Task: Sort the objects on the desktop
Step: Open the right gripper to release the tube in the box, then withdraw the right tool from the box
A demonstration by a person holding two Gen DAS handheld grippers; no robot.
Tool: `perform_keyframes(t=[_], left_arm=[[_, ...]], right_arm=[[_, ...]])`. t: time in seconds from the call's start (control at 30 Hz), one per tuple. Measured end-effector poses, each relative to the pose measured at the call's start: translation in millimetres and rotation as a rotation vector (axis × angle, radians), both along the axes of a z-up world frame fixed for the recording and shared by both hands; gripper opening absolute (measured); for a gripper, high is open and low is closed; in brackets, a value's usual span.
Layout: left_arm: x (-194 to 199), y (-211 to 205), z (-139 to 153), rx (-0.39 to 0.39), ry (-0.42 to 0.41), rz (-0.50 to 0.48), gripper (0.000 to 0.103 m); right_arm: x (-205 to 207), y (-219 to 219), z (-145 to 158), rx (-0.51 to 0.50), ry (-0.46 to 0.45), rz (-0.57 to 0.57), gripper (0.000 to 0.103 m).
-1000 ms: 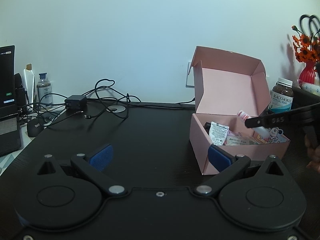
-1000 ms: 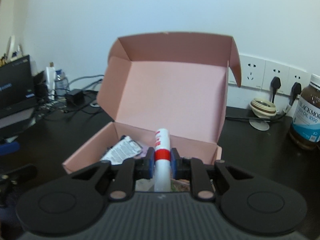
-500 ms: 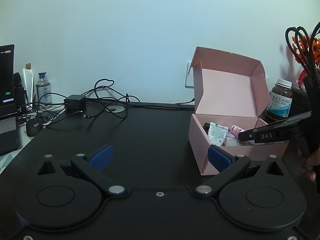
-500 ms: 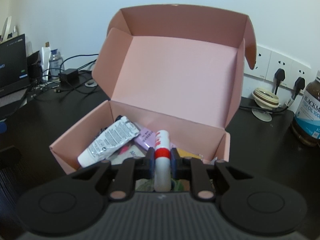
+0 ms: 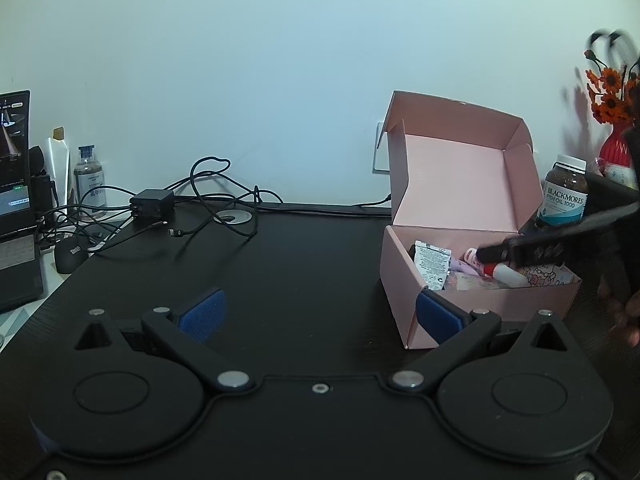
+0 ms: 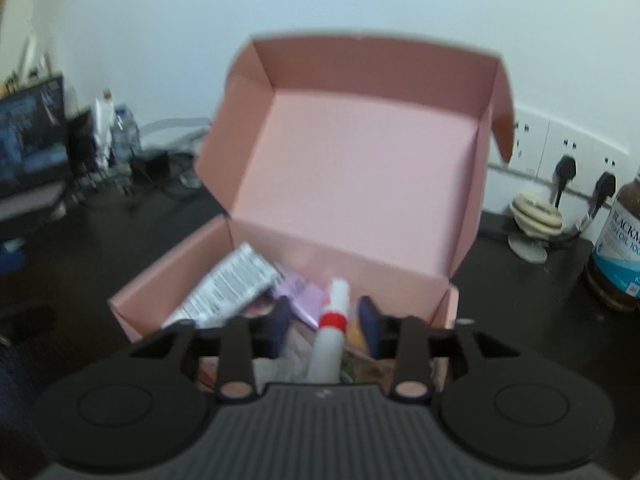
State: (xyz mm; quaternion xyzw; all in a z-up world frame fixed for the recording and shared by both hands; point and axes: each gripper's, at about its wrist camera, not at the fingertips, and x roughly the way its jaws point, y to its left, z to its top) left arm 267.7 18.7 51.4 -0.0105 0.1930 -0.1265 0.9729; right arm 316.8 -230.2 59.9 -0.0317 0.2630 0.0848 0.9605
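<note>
Hovering: right gripper [image 6: 326, 320] over the open pink box [image 6: 172, 280], jaws parted, pads clear of the tube on both sides.
Tube: white with a red band [image 6: 332, 320], lying in the gap between the right fingers, touching neither; it rests on the box contents, nose toward the lid. In the left view the same tube [image 5: 506, 274] lies in the box just under the right gripper's finger [image 5: 520, 252].
Right grip: nothing held.
Left gripper: [image 5: 320, 312] jaws wide apart, nothing between the blue pads; low over the black desk [image 5: 300, 272], its right pad [image 5: 436, 316] in front of the box's near left corner. Whether it touches the card cannot be told.
Box: [image 5: 400, 272] lid standing upright behind, on the desk's right half.
Box contents: white printed sachet [image 6: 232, 284] at left, lilac packet [image 6: 300, 292] beside it, other small packs too blurred to tell.
Bottle: brown fish-oil bottle [image 6: 618, 248] right of the box, apart from it.
Cables: black tangle with adapter [image 5: 152, 202] at the desk's far left.
Laptop: [image 5: 14, 200] at the left edge.
</note>
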Motion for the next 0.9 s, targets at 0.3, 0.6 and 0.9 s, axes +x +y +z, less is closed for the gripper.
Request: perform_keyframes(t=[0.3, 0.6, 0.9], left_arm=[[7, -4, -2, 0.027, 0.040, 0.003, 0.103], [10, -17, -6, 0.122, 0.068, 0.005, 0.103], [13, -17, -7, 0.111, 0.098, -0.018, 0.103]], right_arm=[[-58, -36, 27, 0.109, -0.143, -0.014, 0.065], [-74, -76, -19, 0.248, -0.078, -0.143, 0.065], [-49, -71, -31, 0.318, -0.002, -0.154, 0.065]])
